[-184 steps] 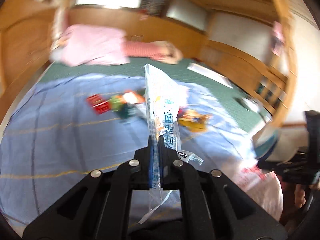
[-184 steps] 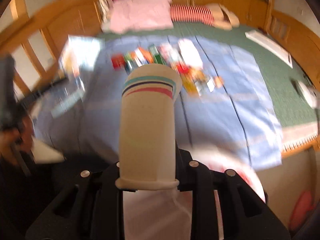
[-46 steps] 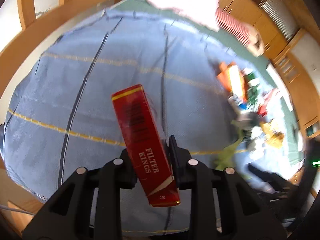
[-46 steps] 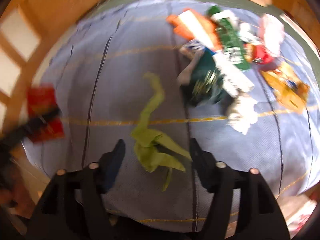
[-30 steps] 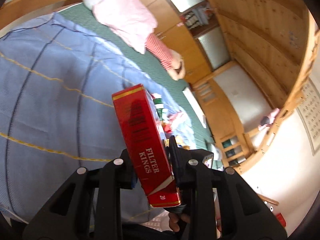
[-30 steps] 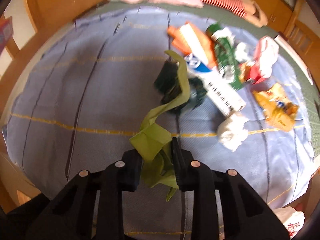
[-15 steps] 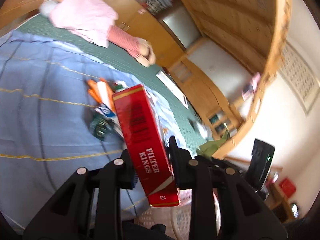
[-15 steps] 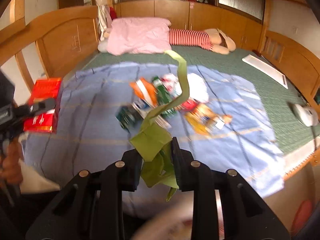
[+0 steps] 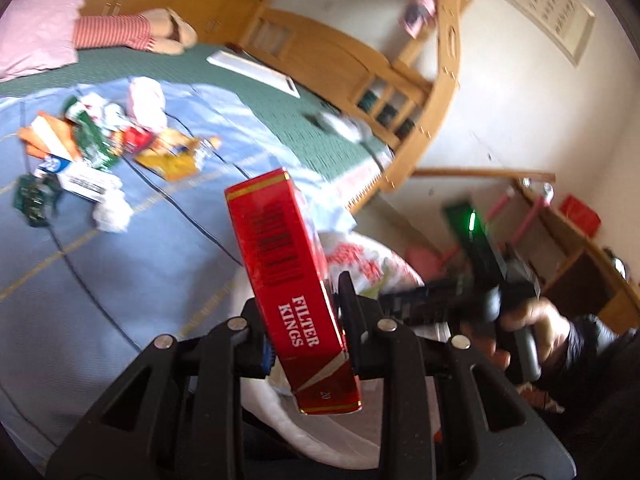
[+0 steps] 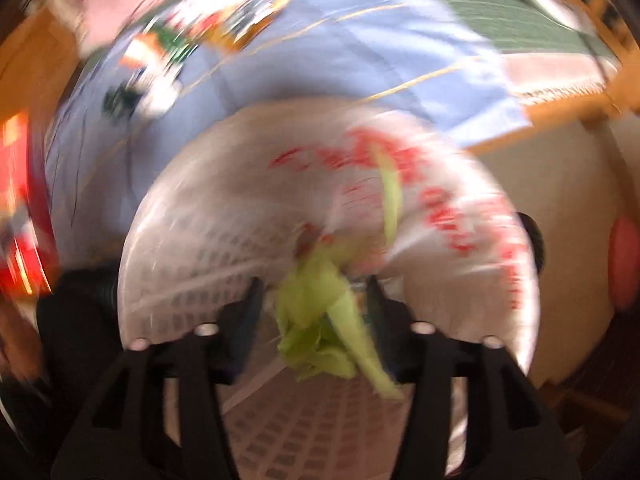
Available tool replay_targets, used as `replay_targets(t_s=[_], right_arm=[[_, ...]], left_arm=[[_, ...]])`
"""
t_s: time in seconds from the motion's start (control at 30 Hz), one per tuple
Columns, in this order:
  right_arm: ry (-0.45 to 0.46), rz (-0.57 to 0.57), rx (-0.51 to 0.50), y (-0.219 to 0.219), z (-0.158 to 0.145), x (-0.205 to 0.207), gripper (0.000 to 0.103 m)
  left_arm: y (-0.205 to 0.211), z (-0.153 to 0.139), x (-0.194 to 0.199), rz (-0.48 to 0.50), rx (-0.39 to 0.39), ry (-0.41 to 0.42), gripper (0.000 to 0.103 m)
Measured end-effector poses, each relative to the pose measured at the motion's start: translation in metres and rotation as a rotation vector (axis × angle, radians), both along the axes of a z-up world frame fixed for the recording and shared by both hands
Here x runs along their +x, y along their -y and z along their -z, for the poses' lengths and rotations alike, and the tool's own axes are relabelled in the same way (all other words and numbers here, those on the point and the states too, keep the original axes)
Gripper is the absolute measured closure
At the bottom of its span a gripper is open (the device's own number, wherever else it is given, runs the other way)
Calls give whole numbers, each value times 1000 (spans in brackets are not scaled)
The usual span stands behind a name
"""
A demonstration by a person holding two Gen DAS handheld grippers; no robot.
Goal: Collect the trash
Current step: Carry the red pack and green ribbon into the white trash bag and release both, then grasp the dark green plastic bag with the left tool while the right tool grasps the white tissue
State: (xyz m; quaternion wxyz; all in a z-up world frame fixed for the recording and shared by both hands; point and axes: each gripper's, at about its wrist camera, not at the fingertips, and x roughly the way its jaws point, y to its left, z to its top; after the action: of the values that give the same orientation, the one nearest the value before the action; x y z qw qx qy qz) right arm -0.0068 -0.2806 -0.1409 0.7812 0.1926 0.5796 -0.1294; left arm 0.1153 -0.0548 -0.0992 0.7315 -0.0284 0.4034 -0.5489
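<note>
My left gripper (image 9: 306, 320) is shut on a red cigarette carton (image 9: 290, 280) marked FILTER KINGS, held over the edge of a white trash basket lined with a red-printed bag (image 9: 360, 260). In the blurred right wrist view my right gripper (image 10: 314, 300) is open above the basket (image 10: 200, 240), and a green wrapper (image 10: 320, 320) hangs loose between the spread fingers. More trash (image 9: 92, 160) lies scattered on the blue bedsheet (image 9: 120, 264); it also shows in the right wrist view (image 10: 168, 56).
The right-hand gripper and the hand holding it (image 9: 500, 304) sit just right of the carton. A pink pillow (image 9: 32, 44) and a striped doll lie at the bed's head. A wooden bed frame (image 9: 400, 92) and a shelf stand to the right.
Both grippers swung from the bed to the basket. My right gripper opened and let go of the green wrapper. My left gripper still holds the carton.
</note>
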Motion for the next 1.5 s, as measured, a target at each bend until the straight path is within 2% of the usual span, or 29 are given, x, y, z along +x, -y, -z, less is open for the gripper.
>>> replay_targets(t_s=[0.07, 0.17, 0.27, 0.33, 0.4, 0.47, 0.53, 0.6, 0.67, 0.7, 0.8, 0.87, 0.9, 1.03, 1.13, 1.2, 1.23, 1.27, 1.3, 1.33, 1.4, 1.5], right_arm=[[79, 82, -53, 12, -20, -3, 37], [191, 163, -78, 24, -43, -12, 34], [261, 204, -92, 28, -56, -11, 30], [276, 206, -93, 27, -58, -8, 30], [283, 201, -98, 24, -55, -3, 30], [286, 189, -105, 18, -55, 2, 29], [291, 167, -115, 12, -55, 9, 28], [298, 143, -135, 5, -59, 14, 27], [313, 117, -151, -5, -61, 23, 26], [320, 100, -157, -10, -62, 28, 26], [337, 29, -152, -35, -63, 56, 26], [341, -11, -118, -50, -60, 79, 26], [343, -32, -107, -58, -58, 92, 26], [321, -142, -121, -99, -39, 169, 26], [275, -175, -105, -119, -18, 220, 26], [221, -183, -154, -128, 2, 253, 26], [188, -188, -177, -132, 12, 266, 27], [150, -196, -192, -137, 24, 278, 39], [122, -200, -196, -139, 33, 284, 58], [89, -200, -190, -141, 44, 289, 64], [88, -185, -121, -143, 52, 290, 87], [108, -247, -78, -168, 41, 280, 92]], left_arm=[[7, 1, -11, 46, 13, 22, 75], [12, 1, -20, 107, 3, 16, 72], [17, 3, -28, 137, 29, 42, 52], [16, 2, -27, 128, 24, 45, 26], [13, 0, -23, 90, 12, 45, 16], [7, -1, -15, 46, 6, 36, 15], [-6, -5, -1, -39, 13, 47, 14], [-28, -13, 17, -194, 35, 83, 13], [-51, -18, 34, -386, 92, 127, 12], [-65, -18, 48, -537, 171, 162, 12], [-100, -12, 75, -852, 413, 246, 12], [-120, -5, 89, -976, 526, 239, 9], [-134, -1, 97, -1027, 557, 202, 8], [-168, 4, 106, -1113, 508, 87, 3], [-182, 8, 108, -1168, 494, 71, 3], [-188, 10, 109, -1168, 460, 65, 3], [-192, 10, 108, -1169, 454, 58, 3], [-194, 11, 112, -1177, 463, 49, 3], [-199, 13, 113, -1191, 479, 37, 3], [-203, 14, 114, -1207, 494, 24, 3], [-207, 17, 117, -1234, 520, -4, 3], [-214, 19, 119, -1272, 552, -26, 3]])
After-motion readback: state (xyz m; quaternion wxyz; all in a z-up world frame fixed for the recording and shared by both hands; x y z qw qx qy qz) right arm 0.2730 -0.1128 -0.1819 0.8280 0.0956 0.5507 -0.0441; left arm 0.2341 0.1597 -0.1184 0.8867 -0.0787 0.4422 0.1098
